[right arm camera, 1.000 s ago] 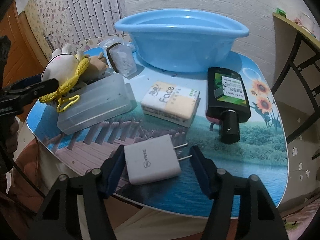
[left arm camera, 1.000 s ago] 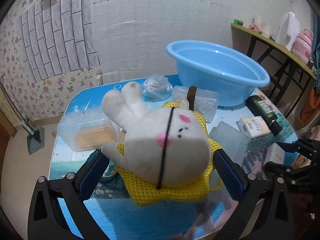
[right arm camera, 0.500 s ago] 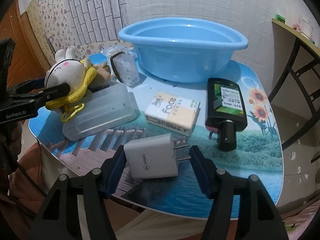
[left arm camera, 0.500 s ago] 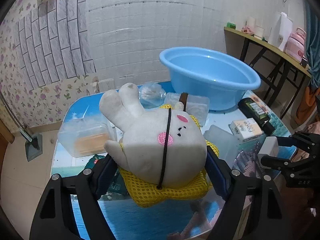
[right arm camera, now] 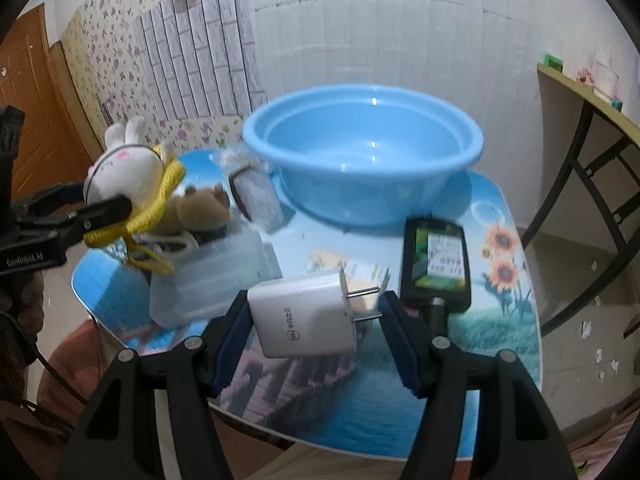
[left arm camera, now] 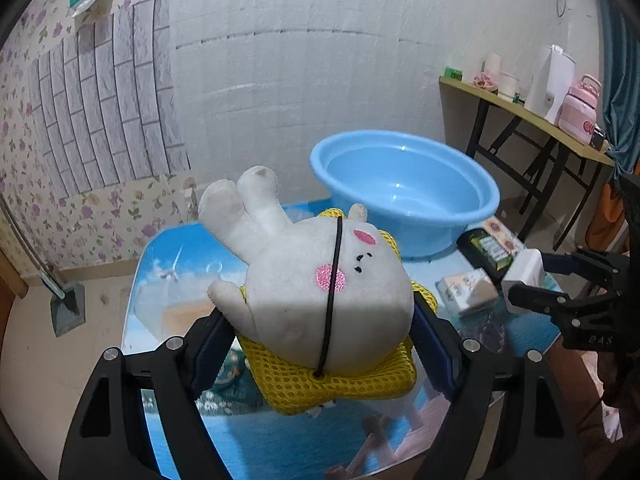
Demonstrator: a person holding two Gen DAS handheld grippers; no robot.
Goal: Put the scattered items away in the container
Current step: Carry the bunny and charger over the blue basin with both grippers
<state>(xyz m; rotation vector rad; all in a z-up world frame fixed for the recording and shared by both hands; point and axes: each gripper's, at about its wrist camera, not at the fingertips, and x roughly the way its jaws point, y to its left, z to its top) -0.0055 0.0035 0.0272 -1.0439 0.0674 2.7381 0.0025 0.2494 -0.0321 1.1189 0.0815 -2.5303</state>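
Holding a white bunny toy (left arm camera: 320, 292) on its yellow net pad, the left gripper (left arm camera: 324, 336) has its fingers pressed on both sides, up off the table (left arm camera: 180, 248). The right gripper (right arm camera: 316, 320) squeezes a white plug charger (right arm camera: 304, 320), one pad on its back and one on its metal pins. The blue tub (right arm camera: 360, 152) sits at the far side of the table, with nothing inside. Between the grippers and the tub lie more things: a brown teddy bear (right arm camera: 200, 208) on a clear plastic box (right arm camera: 208, 276) at the left, a small clear packet (right arm camera: 256, 196) leaning near the tub, a pack of tissues (left arm camera: 464, 292) in the middle, and a dark bottle (right arm camera: 436, 264) lying flat at the right. A side table (left arm camera: 520, 108) with cups stands far right.
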